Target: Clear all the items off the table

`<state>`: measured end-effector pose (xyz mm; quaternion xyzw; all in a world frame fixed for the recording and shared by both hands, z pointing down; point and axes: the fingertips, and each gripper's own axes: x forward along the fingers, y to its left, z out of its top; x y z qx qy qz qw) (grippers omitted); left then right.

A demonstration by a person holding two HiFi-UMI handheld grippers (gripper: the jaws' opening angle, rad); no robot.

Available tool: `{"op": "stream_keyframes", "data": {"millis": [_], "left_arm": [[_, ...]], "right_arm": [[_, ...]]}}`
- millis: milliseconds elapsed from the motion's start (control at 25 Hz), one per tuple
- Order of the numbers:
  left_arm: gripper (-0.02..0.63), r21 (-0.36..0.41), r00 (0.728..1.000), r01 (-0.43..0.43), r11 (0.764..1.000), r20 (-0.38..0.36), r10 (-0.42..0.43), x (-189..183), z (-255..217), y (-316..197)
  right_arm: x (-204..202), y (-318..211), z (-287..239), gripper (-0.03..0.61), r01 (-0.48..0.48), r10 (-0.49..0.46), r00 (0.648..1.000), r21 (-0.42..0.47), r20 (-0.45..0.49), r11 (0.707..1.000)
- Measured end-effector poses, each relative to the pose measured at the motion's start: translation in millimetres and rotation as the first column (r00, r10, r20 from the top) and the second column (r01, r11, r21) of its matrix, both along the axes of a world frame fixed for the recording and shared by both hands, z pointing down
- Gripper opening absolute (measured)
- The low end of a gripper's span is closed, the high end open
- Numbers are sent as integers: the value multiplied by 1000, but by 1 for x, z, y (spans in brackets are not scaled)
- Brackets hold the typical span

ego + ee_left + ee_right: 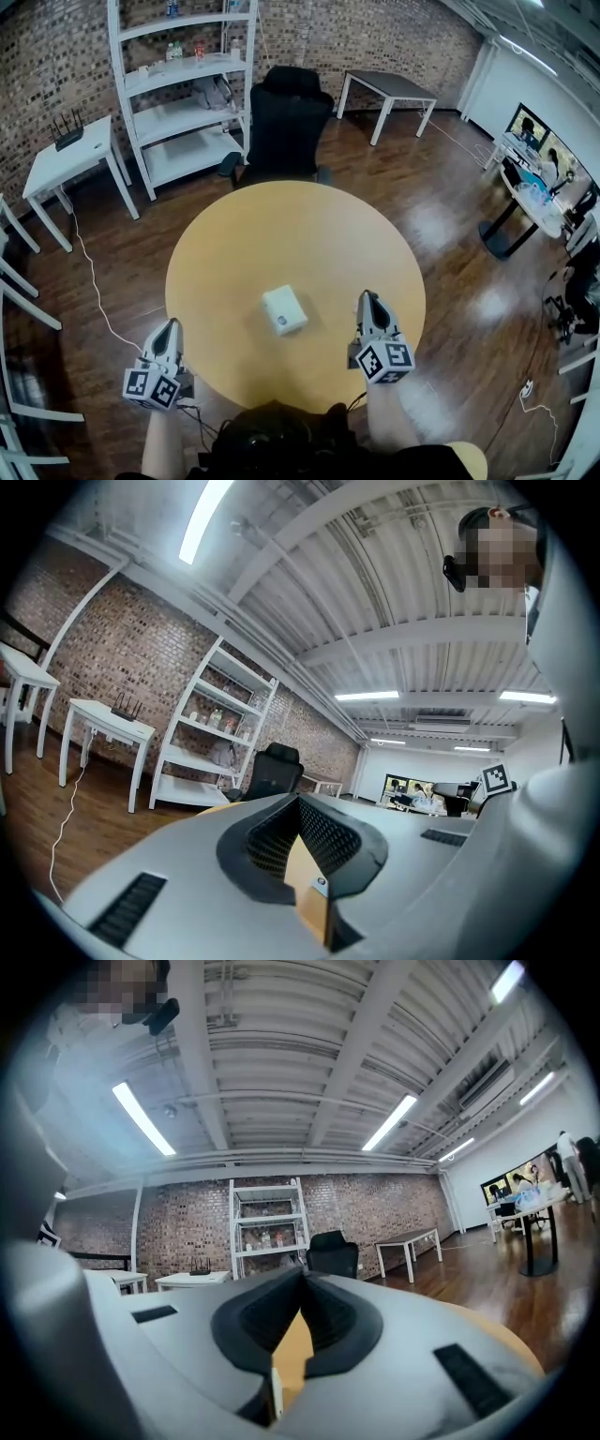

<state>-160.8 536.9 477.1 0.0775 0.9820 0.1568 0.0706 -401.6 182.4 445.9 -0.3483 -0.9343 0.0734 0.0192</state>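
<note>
- Head view: a round, tan wooden table (pixel 281 234) stands on a dark, glossy wood floor (pixel 450 225). A small white rectangular box (pixel 284 310) lies flat on it, towards the near edge (between the two grippers).
- Left gripper (pixel 171 325): at the table's near-left rim, jaws closed tip to tip, nothing between them.
- Right gripper (pixel 367 296): over the table, beside the box but apart from it, jaws closed and empty.
- Beyond the table: a black office chair (pixel 286 122), a white open shelving unit (pixel 183 89) and a red-brown brick wall (pixel 375 37).
</note>
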Motion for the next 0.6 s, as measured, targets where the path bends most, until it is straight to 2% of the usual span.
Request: {"op": "stream_keyframes", "data": {"millis": [280,440,600], "left_arm": [[-2,-7,1000,3,1000,-2,-3,-1,-4,-3],[-2,-4,1000,2,1000,-14,-2,0,0,-4],[-2,9,1000,12,1000,-17,-12,1,-1,-5]], "right_arm": [[-4,1,5,2,-5,5,1000,11,-24,1000],[0,8,5,2,13,-13,1000,61,11,998],[1,10,5,0,12,-13,1000,65,13,998]]}}
